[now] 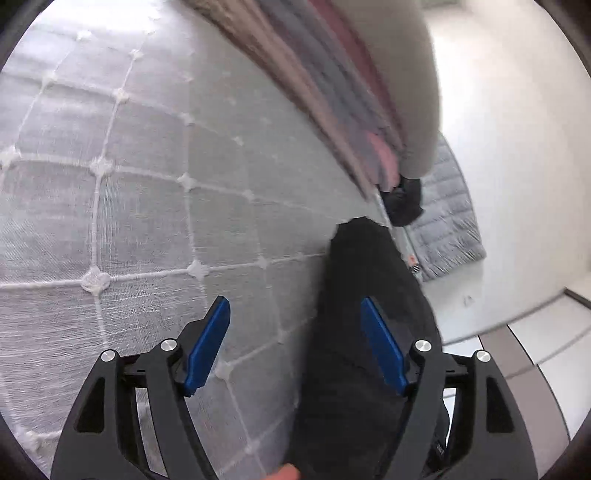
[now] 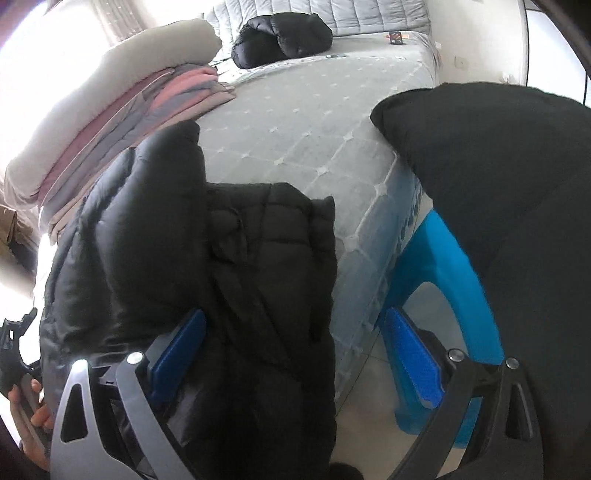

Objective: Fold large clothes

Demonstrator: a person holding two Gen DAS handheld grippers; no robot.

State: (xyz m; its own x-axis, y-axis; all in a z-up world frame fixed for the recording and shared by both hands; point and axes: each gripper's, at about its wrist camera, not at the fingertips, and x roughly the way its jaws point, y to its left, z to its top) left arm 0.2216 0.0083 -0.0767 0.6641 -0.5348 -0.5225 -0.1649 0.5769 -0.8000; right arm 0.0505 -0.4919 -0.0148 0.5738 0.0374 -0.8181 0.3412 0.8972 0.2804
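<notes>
Quilted mattress [image 2: 314, 122] fills both views. Black puffer jacket [image 2: 236, 280] drapes over its near edge — beside a stack of folded bedding [image 2: 110, 107]. Left gripper [image 1: 295, 343] jaws apart, nothing clamped. Right gripper [image 2: 295, 354] wide too — jacket between the pads, unpinched.

A home bedroom: quilted mattress [image 2: 314, 122], padded headboard [image 2: 332, 14], stacked folded bedding [image 2: 110, 92].

Black quilted jacket [image 2: 236, 277] on pale grey mattress [image 2: 314, 122] stitched in white diamonds. Pink, grey and beige striped bedding [image 2: 122, 122]; bright blue stool [image 2: 443, 266].
</notes>
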